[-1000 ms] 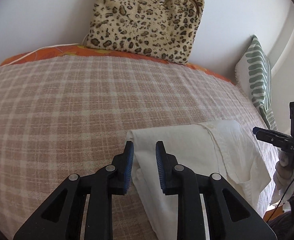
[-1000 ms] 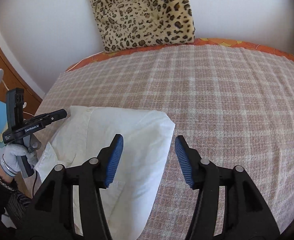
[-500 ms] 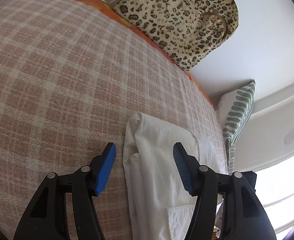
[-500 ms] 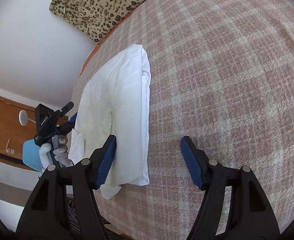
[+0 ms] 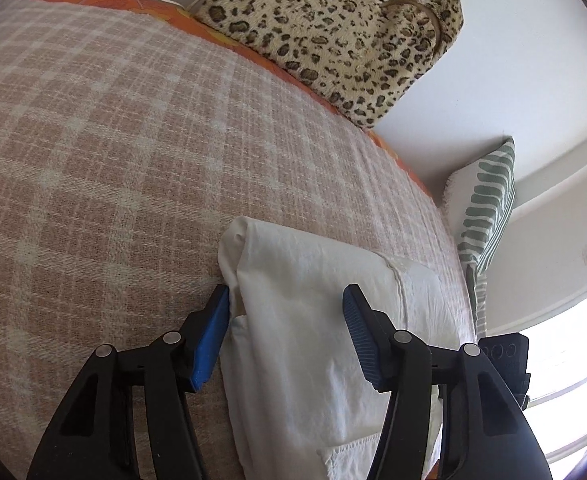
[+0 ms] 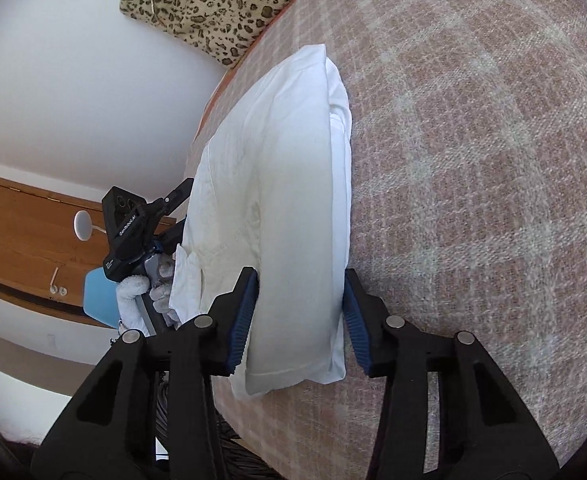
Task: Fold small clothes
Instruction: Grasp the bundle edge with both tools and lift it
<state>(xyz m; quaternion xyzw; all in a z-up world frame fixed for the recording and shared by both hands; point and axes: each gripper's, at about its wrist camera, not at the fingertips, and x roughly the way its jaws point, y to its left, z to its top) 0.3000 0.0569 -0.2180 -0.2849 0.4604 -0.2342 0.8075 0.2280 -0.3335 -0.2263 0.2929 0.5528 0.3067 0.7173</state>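
Left hand-held gripper (image 5: 285, 328): jaws have just been closing and are now half open, straddling the left folded edge of the white cotton garment (image 5: 317, 320). One blue pad (image 5: 213, 332) touches the fold; the other stands clear above the cloth, so no grip yet.

Right hand-held gripper (image 6: 299, 316): jaws have also just been closing (wider half a second ago, only one pad by the cloth). Both pads now sit against the thick right-hand fold; it appears pinched.

Garment lies as a folded white bundle on the pink-and-cream checked bed cover (image 5: 93, 160), near the bed's front edge, well apart from the leopard-print plush cushion (image 5: 333, 32) at the far edge.

Judgement: both ends are being taken up for the next fold or for squaring the bundle.
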